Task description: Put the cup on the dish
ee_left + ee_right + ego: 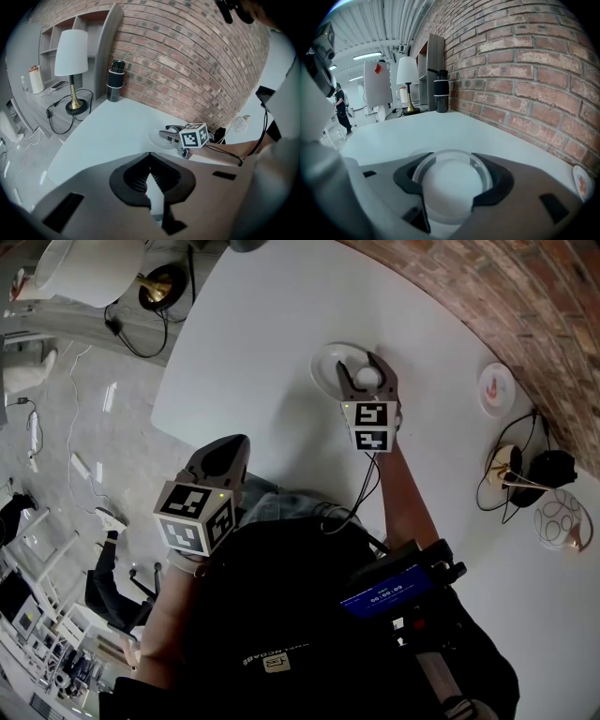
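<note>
The left gripper [234, 448] was held low near the person's body, at the near edge of the white table [262, 334] and well apart from the dish [323, 362]. In its own view its jaws were closed together at the tips, and nothing was between them.

Further to the right, the right gripper [361, 367] was stretched out over the dish. Its jaws were pressed on both sides of the clear cup [452, 185], which sat deep between the pads and appeared upright, with the round mouth facing up. The cup was therefore directly over the dish, towards its right side, and not beside it. Only the right hand was in a position to finish the task.

I could not tell whether the bottom of the cup was touching the dish or was a little above it. I judged that the next move depended on this vertical gap: to go straight down if needed, then to open the jaws.
</note>
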